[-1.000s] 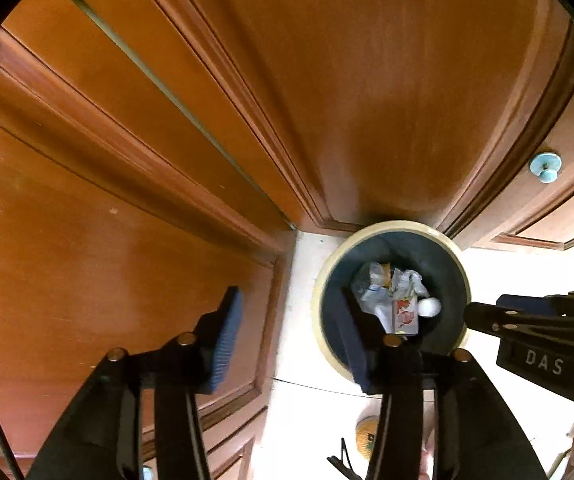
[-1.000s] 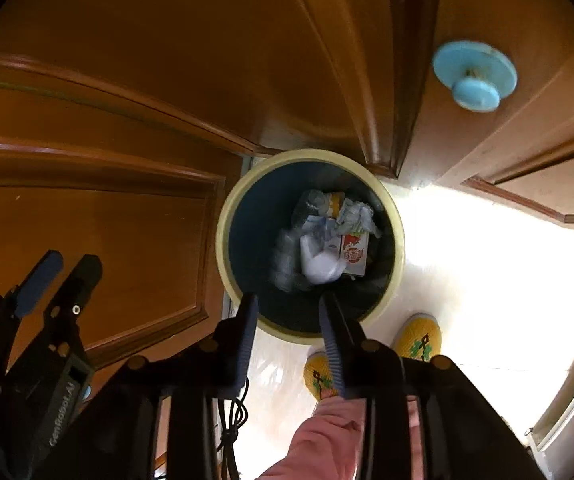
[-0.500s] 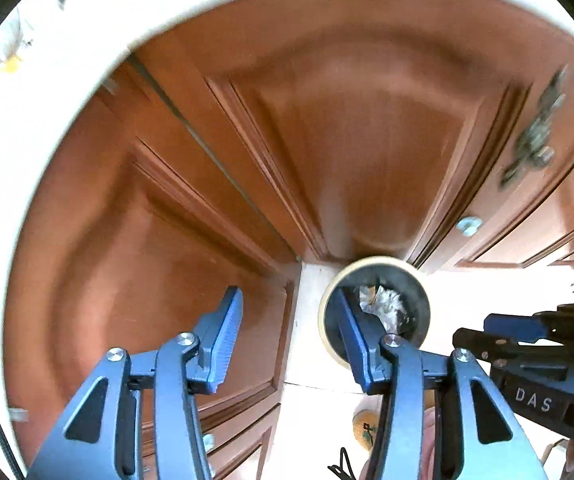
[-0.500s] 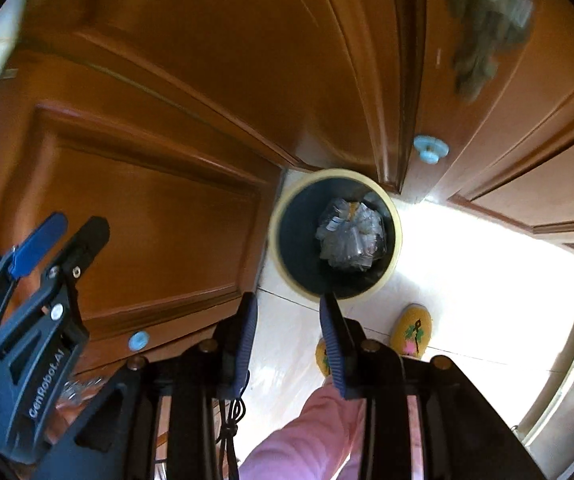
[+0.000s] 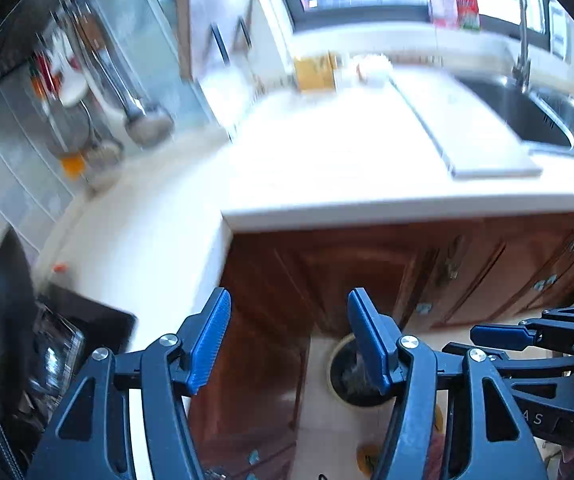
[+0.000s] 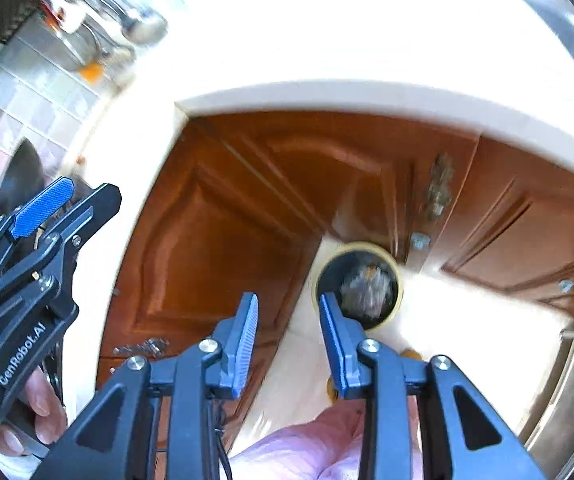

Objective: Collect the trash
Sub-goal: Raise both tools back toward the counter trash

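Both grippers, left (image 5: 289,336) and right (image 6: 287,336), spread and empty above the filled bin (image 6: 357,286) at 6 o'clock, face the counter (image 5: 327,168), likely seeking more trash.

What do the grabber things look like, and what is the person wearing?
Both are black metal frames with silver bolts and two fingers tipped with ribbed blue pads. The left gripper carries white lettering on its side, seen from the right wrist camera; the right gripper has a thin black cable hanging under it. Below it shows the person's pink clothing.
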A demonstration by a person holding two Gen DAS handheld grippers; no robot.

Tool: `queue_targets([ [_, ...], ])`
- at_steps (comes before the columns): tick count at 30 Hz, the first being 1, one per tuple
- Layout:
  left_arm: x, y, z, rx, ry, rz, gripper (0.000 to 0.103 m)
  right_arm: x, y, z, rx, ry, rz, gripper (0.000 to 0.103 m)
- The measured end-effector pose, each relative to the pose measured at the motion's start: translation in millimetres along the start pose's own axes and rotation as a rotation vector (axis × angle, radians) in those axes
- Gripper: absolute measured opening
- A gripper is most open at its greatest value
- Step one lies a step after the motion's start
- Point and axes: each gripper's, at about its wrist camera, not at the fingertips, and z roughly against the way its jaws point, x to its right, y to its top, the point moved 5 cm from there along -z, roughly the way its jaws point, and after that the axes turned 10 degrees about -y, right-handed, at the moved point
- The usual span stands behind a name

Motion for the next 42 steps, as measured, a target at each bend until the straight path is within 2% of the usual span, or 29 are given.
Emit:
queue_targets([
  [2,-2,13,26,0.036,-0.014,0.006,0.067,-4,7,25,0.061,-0.012,0.022,0.033],
  [6,-5,41,67,0.116,-0.051,0.020,0.067,-14,21,78,0.198,-0.053,0.080,0.033],
  [11,-2,63,104,0.191,-0.072,0.017,0.073,-20,36,128,0.319,-0.080,0.100,0.033],
  [13,2,70,118,0.218,-0.081,0.011,0.073,-19,41,140,0.339,-0.079,0.087,0.033],
  [18,9,89,134,0.249,-0.085,-0.021,0.074,-13,54,154,0.308,-0.086,0.057,0.033],
  [21,12,102,136,0.253,-0.077,-0.042,0.079,-7,64,167,0.302,-0.091,0.037,0.033],
  [25,9,129,123,0.241,-0.065,-0.046,0.080,6,86,175,0.299,-0.105,0.018,0.033],
  [30,3,174,95,0.239,-0.075,-0.026,0.082,25,134,177,0.303,-0.100,-0.008,0.033],
  [36,7,252,38,0.201,-0.061,-0.023,0.082,52,219,161,0.316,-0.089,-0.002,0.033],
  [42,14,338,-37,0.119,-0.026,-0.022,0.082,89,320,127,0.256,-0.036,-0.039,0.033],
])
